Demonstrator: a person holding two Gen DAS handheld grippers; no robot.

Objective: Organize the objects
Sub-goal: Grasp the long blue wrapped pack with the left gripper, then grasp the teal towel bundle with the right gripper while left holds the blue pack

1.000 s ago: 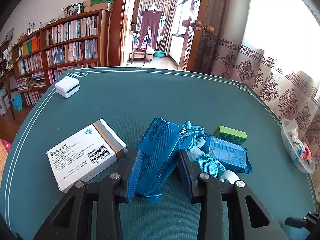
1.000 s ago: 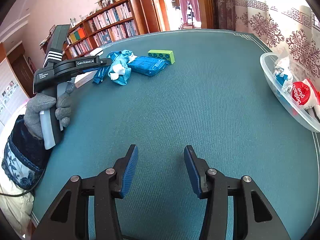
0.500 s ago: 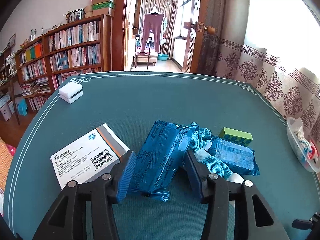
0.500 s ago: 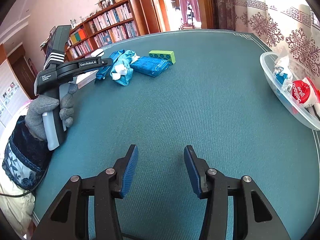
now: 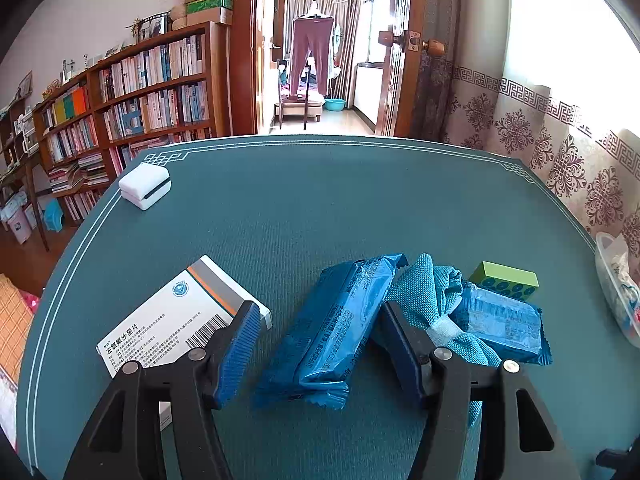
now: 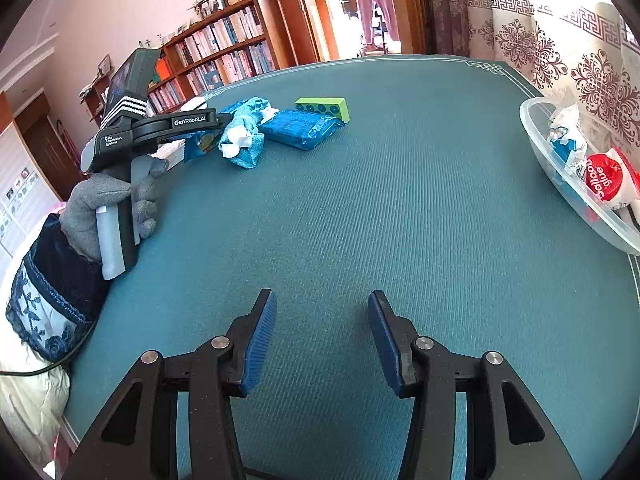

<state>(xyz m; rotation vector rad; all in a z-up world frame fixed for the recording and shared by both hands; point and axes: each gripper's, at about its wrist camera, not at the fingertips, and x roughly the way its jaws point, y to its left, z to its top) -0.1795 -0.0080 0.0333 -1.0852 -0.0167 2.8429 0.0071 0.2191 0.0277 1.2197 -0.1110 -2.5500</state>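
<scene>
Blue crinkly packet [image 5: 340, 328], lower centre of frame, lying loose on the teal table [image 5: 320, 208].
Left gripper [image 5: 316, 344] just spread, pads clear either side; likely light, soft, slippery; best pinched mid-body across long sides.

blue foil packet [image 5: 340, 328] lies flat between medicine box [image 5: 176, 320] and teal cloth [image 5: 432, 300]

Teal-clothed table [image 5: 320, 208] bore white case [image 5: 145, 186], medicine box [image 5: 176, 316], two blue packets [image 5: 340, 328] — cloth [image 5: 432, 300], green block [image 5: 505, 276], plastic bowl [image 6: 560, 168].
</scene>
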